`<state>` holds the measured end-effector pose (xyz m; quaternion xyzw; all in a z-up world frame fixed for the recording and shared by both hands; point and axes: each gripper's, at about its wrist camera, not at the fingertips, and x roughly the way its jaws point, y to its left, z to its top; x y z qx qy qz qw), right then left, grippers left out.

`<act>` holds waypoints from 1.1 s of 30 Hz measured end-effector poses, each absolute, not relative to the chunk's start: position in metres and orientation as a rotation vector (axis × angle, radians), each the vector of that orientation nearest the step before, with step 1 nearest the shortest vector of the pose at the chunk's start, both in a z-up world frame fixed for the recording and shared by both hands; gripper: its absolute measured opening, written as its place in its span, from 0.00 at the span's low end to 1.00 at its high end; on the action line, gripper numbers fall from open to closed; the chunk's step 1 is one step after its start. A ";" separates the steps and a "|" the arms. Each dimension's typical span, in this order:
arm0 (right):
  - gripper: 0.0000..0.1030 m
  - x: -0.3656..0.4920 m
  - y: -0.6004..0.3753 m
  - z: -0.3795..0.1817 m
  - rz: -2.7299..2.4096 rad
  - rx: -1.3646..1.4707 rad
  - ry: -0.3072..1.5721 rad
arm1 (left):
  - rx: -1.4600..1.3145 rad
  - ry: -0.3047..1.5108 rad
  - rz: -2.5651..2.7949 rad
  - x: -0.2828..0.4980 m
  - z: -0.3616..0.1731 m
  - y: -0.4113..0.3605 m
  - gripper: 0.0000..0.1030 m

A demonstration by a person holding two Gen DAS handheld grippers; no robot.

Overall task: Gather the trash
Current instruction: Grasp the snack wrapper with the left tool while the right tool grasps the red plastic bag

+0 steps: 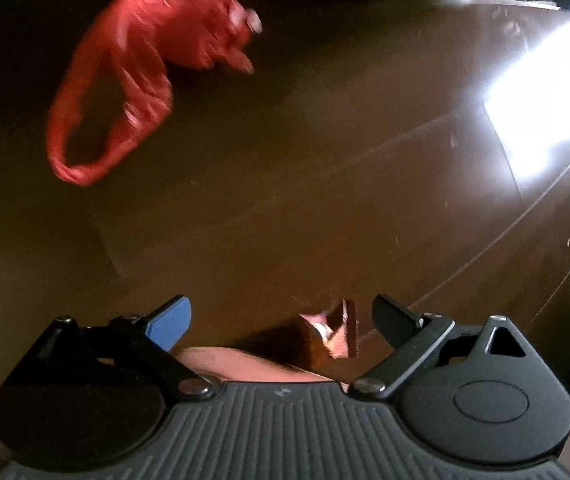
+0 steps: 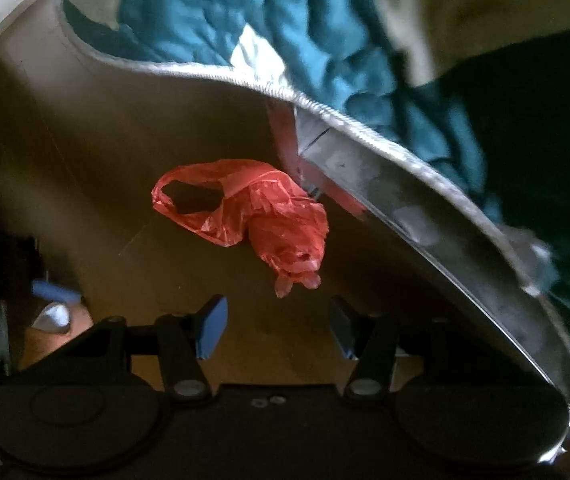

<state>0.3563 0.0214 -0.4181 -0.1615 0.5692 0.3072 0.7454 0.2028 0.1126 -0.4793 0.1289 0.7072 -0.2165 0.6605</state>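
Both sets of jaws are standing wide apart and holding nothing. The right gripper (image 2: pixel 277 330) is pointing at the red bag (image 2: pixel 253 216), which is lying crumpled on the brown floor (image 2: pixel 105 152) just ahead of the fingertips, its handle loop open toward the left and its knotted end nearest the jaws. Beyond the bag, a bed frame (image 2: pixel 385 184) is running diagonally, with a teal quilt (image 2: pixel 285 28) hanging over its edge.

The left gripper (image 1: pixel 281 320) is facing the same floor (image 1: pixel 285 160), with a small crumpled wrapper (image 1: pixel 337 332) sitting between its fingers, close to the right one; whether it is touching either finger is unclear. The bag (image 1: pixel 125 80) is showing blurred, well ahead and to the left.

Judging from this, the thin film is likely to slip or slide away if the right fingers are closing on a single loose layer. Pushing it could send it under the frame. The left gripper's wrapper is small enough to be nudged aside rather than pinched.
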 end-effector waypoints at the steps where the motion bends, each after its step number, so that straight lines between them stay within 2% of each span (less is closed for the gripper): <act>1: 0.54 0.360 0.025 -0.424 0.665 -0.341 1.251 | 0.290 1.608 -0.492 0.200 -0.485 0.112 0.95; 11: 0.54 0.398 0.055 -0.479 0.532 -0.218 1.296 | 0.327 1.697 -0.518 0.179 -0.532 0.104 0.93; 18: 0.54 0.411 0.063 -0.497 0.484 -0.222 1.318 | 0.428 1.756 -0.547 0.163 -0.549 0.095 0.66; 23: 0.56 0.415 0.067 -0.500 0.496 -0.235 1.312 | 0.472 1.762 -0.565 0.158 -0.556 0.084 0.60; 25: 0.56 0.414 0.069 -0.501 0.497 -0.240 1.309 | 0.454 1.743 -0.562 0.158 -0.553 0.085 0.47; 26: 0.56 0.413 0.070 -0.501 0.499 -0.242 1.309 | 0.440 1.739 -0.563 0.161 -0.550 0.086 0.34; 27: 0.54 0.412 0.070 -0.502 0.502 -0.245 1.308 | 0.421 1.740 -0.565 0.161 -0.550 0.087 0.31; 32: 0.50 0.407 0.067 -0.502 0.528 -0.265 1.305 | 0.365 1.733 -0.533 0.169 -0.544 0.098 0.30; 33: 0.46 0.406 0.066 -0.501 0.529 -0.269 1.305 | 0.341 1.734 -0.516 0.173 -0.543 0.104 0.30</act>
